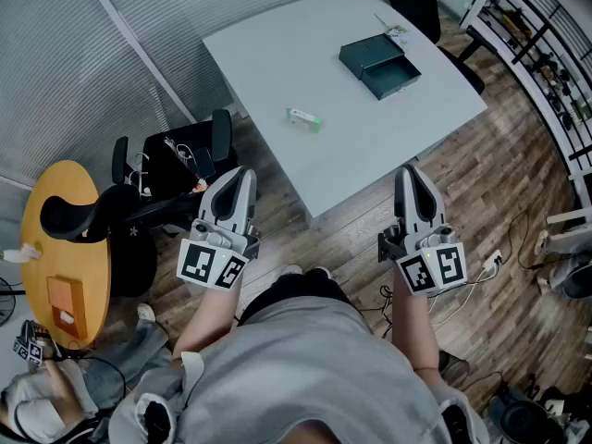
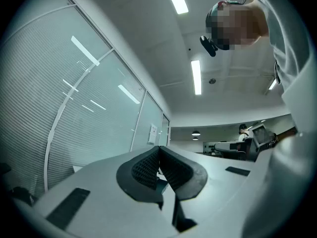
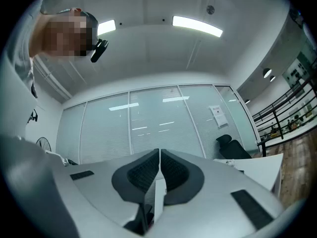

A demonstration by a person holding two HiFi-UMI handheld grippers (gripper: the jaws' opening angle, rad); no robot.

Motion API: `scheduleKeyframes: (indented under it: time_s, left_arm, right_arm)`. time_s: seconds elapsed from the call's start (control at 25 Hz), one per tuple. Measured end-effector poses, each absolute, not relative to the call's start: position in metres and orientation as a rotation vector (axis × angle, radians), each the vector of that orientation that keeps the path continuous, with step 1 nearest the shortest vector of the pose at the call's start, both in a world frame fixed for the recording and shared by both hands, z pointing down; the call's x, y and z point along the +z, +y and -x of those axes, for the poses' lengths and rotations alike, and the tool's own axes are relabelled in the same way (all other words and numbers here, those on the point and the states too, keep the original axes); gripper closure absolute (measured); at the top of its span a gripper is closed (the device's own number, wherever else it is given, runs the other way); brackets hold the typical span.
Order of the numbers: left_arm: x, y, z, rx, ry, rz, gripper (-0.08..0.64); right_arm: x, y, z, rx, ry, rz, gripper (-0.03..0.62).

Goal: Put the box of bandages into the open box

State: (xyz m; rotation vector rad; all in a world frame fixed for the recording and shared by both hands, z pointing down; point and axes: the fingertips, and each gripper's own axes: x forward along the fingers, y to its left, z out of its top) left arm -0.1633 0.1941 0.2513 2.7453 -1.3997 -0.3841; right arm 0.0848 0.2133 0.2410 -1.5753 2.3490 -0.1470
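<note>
Closest in, a person's grey shirt (image 1: 296, 368) fills the bottom of the head view, with both forearms reaching forward from it. The left gripper (image 1: 242, 174) and the right gripper (image 1: 410, 172) are held level with each other, well apart, with their tips forward and tilted up. Both stand over the wooden floor (image 1: 370, 239), short of the table (image 1: 370, 155). In the left gripper view the left gripper's ribbed pads (image 2: 146, 167) meet at the tip with nothing between them. In the right gripper view the right gripper's pads (image 3: 143, 172) are likewise pressed together and empty.

A strip of bare floor separates the grippers from the table's near corner. A black chair (image 1: 176, 169) stands just beside the left gripper, and a round yellow table (image 1: 65, 248) lies further left.

On the pale table, the box of bandages (image 1: 303, 118), small, white and green, lies flat near the left edge, with clear surface around it. The open box (image 1: 380, 65), dark teal with its lid laid back, sits towards the far right corner, well apart from it.
</note>
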Motion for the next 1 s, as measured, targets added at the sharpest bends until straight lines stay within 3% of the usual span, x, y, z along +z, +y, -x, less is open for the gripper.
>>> scheduleKeyframes:
  time_s: [1.0]
  left_arm:
    - [0.294,0.141,0.151,-0.293,-1.569,-2.614,0.541]
  right_arm:
    - [0.288,0.15,-0.095,-0.29,2.532,1.378,0.54]
